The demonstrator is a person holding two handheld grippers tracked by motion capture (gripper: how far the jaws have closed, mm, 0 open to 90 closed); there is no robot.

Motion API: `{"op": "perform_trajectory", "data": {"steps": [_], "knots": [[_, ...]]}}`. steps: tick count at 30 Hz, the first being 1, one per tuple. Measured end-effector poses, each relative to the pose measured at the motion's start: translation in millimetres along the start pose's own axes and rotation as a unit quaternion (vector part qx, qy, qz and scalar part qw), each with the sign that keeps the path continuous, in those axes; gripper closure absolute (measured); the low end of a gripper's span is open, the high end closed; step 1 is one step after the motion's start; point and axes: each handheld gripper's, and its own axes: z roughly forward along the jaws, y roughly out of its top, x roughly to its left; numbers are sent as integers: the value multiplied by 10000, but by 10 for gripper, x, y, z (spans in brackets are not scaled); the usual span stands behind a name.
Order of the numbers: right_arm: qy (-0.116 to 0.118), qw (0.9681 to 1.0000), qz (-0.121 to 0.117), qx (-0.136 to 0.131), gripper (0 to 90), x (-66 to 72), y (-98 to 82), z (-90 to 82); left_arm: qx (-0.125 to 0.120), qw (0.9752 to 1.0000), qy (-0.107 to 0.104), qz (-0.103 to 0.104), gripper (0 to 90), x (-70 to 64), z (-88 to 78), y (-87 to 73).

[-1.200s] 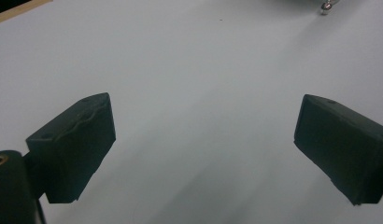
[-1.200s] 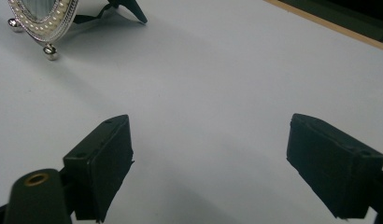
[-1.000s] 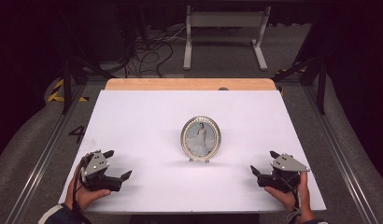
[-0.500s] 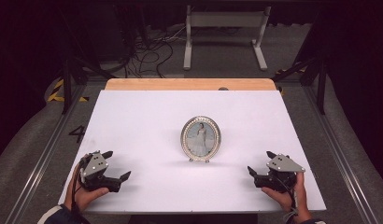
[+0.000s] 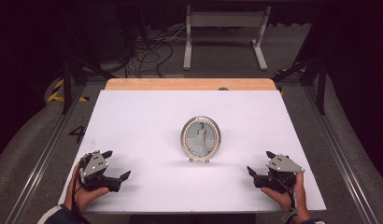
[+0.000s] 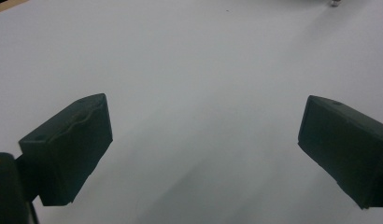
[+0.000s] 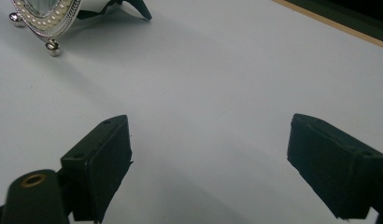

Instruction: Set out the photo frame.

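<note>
An oval silver picture frame [image 5: 201,138] with a pearl-beaded rim stands upright near the middle of the white table [image 5: 147,121], holding a photo of a figure in white. Its lower edge and ball feet appear as the frame [image 7: 45,18] at the top left of the right gripper view, with its black back stand behind. My left gripper [image 5: 116,165] rests near the front left, open, with nothing between its jaws. My right gripper [image 5: 260,163] sits near the front right, open and empty, pointing toward the frame.
A wooden strip [image 5: 189,84] runs along the table's far edge. Beyond it are cables [image 5: 147,51] on the floor and a white metal stand [image 5: 224,28]. Metal rails [image 5: 45,154] flank the table on both sides.
My right gripper has shifted a little to the left, toward the frame. The left gripper and the frame have stayed put.
</note>
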Motion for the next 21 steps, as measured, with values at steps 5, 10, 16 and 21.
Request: {"op": "perform_trajectory", "data": {"steps": [5, 10, 16, 21], "knots": [[-19, 10000, -38, -6, 137, 10, 5, -4, 26, 10000, 0, 6, 35, 8, 4, -1], [-6, 10000, -41, 12, 137, 12, -1, 4, 26, 10000, -2, 6, 35, 12, 11, 2], [-12, 10000, -21, 35, 135, 0, -16, 15, 91, 10000, 9, 19, 35, 11, 38, 8], [-42, 10000, -23, 37, 133, -4, -17, 9, 86, 10000, 1, 15, 35, 10, 45, 8]]}}
